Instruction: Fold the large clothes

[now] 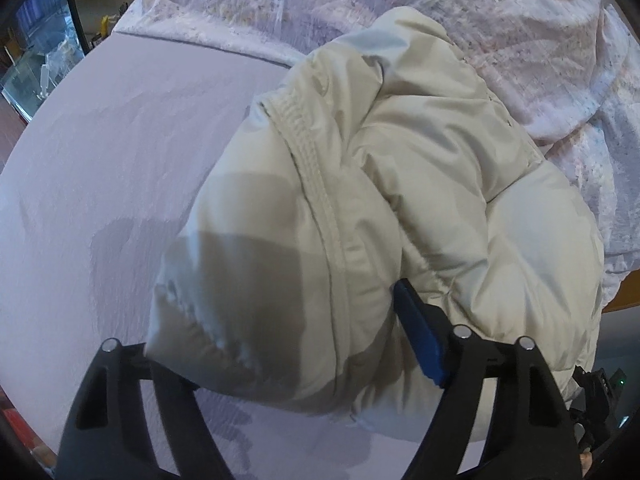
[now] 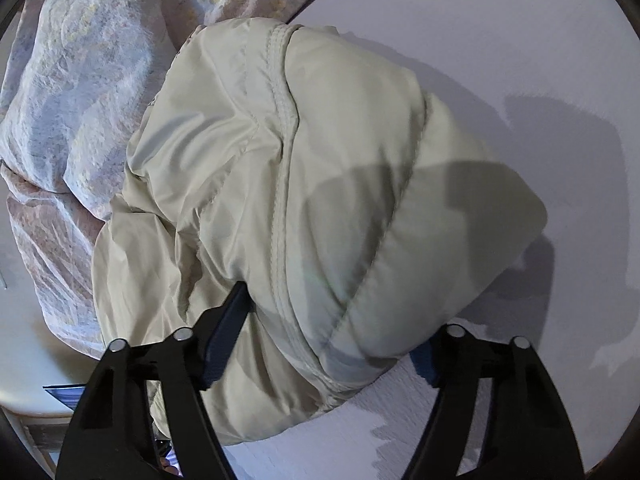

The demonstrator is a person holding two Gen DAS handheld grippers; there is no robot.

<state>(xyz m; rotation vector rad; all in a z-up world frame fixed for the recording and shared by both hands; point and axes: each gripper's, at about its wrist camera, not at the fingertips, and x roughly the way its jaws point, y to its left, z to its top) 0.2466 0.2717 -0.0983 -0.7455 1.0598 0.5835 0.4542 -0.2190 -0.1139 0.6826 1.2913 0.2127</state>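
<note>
We are partway through folding a puffy cream jacket [image 1: 360,200] that lies bundled on a lilac bed sheet [image 1: 100,160], with a patterned duvet [image 1: 400,0] at twelve o'clock. Our left hand-held gripper [image 1: 288,360] and right hand-held gripper [image 2: 320,344] each straddle a thick fold, jaws part open; whether the pads press we cannot tell. Next, we judge, comes closing firmly before lifting. Only the left view shows a glass cabinet [image 1: 36,64] at nine o'clock.
</note>
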